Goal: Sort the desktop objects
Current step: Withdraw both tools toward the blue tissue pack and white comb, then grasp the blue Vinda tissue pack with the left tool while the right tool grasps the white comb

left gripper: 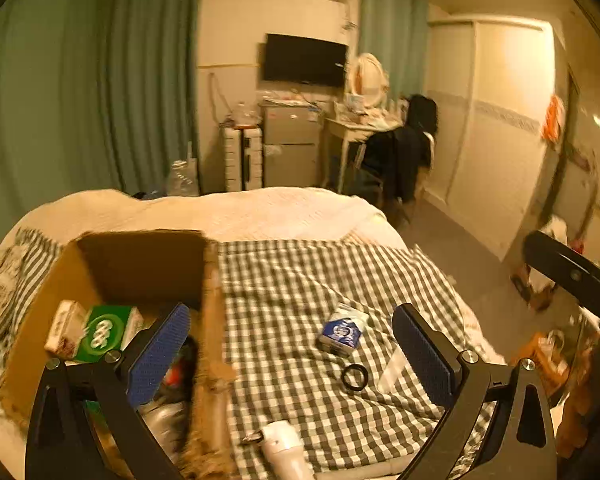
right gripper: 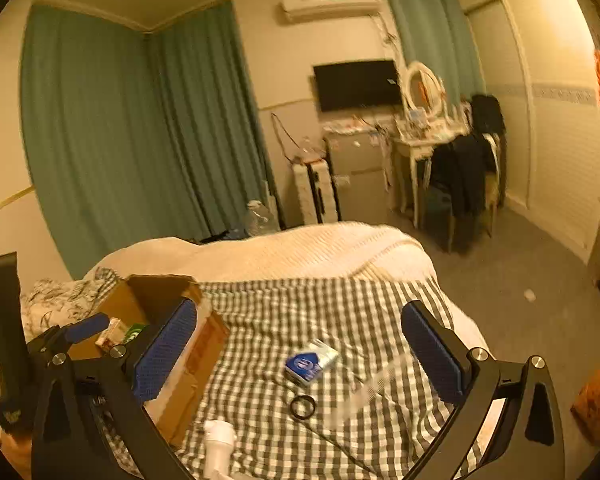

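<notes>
1. The blue pack (right gripper: 310, 363) lies on the bed (right gripper: 380, 300), ahead of the right hand-held gripper (right gripper: 300, 350) and between its blue pads (right gripper: 165, 354), which stand wide apart and hold nothing.
2. The left hand-held gripper (left gripper: 290, 348) is also spread and empty, half over the box (left gripper: 140, 264).
3. The pack's long axis runs near-left to far-right; the right one looks nearer.
4. Glossy carton; a black ring (right gripper: 302, 407) just nearer; a white cylinder (right gripper: 219, 440) nearest; the box is cardboard, far left.
</notes>
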A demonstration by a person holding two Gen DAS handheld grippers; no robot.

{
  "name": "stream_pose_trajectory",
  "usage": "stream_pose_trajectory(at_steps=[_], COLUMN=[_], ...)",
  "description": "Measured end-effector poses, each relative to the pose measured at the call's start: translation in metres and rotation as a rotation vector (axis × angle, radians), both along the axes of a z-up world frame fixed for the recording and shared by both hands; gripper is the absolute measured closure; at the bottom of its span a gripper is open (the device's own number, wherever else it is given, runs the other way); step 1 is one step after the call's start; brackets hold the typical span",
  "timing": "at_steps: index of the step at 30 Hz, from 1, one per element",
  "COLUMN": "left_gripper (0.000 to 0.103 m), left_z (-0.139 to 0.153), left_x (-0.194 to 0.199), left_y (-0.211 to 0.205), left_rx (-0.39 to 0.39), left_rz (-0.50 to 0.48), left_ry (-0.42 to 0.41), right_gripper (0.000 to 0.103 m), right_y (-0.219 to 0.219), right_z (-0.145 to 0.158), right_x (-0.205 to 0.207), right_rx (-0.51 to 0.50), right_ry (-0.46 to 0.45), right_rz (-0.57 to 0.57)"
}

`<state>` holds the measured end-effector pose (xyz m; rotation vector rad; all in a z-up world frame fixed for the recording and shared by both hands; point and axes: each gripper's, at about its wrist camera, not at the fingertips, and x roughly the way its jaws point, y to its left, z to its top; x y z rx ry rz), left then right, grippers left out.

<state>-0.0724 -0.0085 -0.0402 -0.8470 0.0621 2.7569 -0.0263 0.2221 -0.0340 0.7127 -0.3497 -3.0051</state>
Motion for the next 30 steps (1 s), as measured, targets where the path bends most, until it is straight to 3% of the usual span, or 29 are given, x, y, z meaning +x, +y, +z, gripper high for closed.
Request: stream_pose_trajectory(at_steps=[5, 10, 13, 15, 19, 27, 30], left_gripper=[0.0, 0.0, 0.0, 0.0, 0.0, 0.0, 0.0], left_z=[-0.026, -0.054, -0.071, -0.084, -0.107, -0.138, -0.154], left_x=[-0.02, -0.042, -0.054, -0.063, -0.076, -0.105, -0.113], left_y=[0.033, 0.054, 0.061, 0.063, 0.071, 0.09, 0.095], left_rx=[-0.083, -0.132, -0.148, -0.155, -0.156, -0.155, -0.15], left_rz=[-0.052, -0.089, -0.1, -0.108, -0.121, -0.147, -0.157], left_ry=[-0.018, -0.074, -0.106, -0.142, -0.202, -0.278, -0.308], right_gripper=[0.0, 0.002, 0.011, 0.013, 0.019, 0.019, 0.019], right_y=[0.028, 0.041, 0.051, 0.057, 0.055, 0.068, 0.067], right_z=[-0.031, -0.064, -0.089, -0.112, -0.144, -0.195, -0.206], right_x=[-0.021, -0.049, -0.068, -0.084, -0.107, -0.126, -0.132], right_rx=[-0.101, -0.095, -0.147, -0.185, -0.117, -0.253, -0.239], right_ry=[-0.098, -0.202, -0.286, -0.351, -0.439, -0.557, -0.58], right_rz=[-0.041, -0.091, -0.113, -0.117, -0.151, -0.195, -0.209])
